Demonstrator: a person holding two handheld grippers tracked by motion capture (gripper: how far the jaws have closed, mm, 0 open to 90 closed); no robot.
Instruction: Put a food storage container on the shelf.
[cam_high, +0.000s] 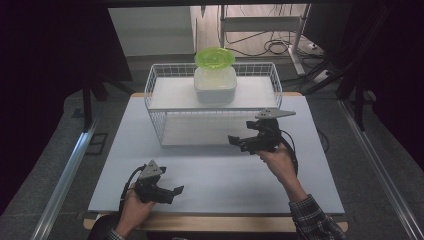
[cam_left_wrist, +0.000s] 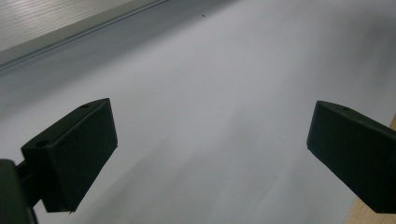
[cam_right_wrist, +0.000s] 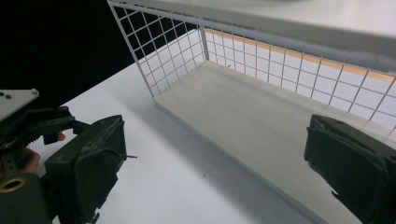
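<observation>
A white wire rack (cam_high: 154, 82) with two shelves stands at the back middle of the white table (cam_high: 215, 175). On its top shelf sits a translucent white container (cam_high: 215, 86) with a bright green lid (cam_high: 215, 57) resting on it. My right gripper (cam_high: 237, 142) is open just in front of the rack's lower shelf, near its right end. In the right gripper view its jaws (cam_right_wrist: 215, 172) stand wide apart, facing the bare lower shelf board (cam_right_wrist: 243, 112). My left gripper (cam_high: 172, 194) rests low at the table's front left, open, with nothing between its jaws (cam_left_wrist: 210, 154).
The rack's wire wall (cam_right_wrist: 177, 42) rises close ahead of the right gripper. The table's front edge (cam_left_wrist: 373, 212) lies just beside the left gripper. Dark curtains, a metal floor rail (cam_high: 65, 180) and cables (cam_high: 275, 47) surround the table.
</observation>
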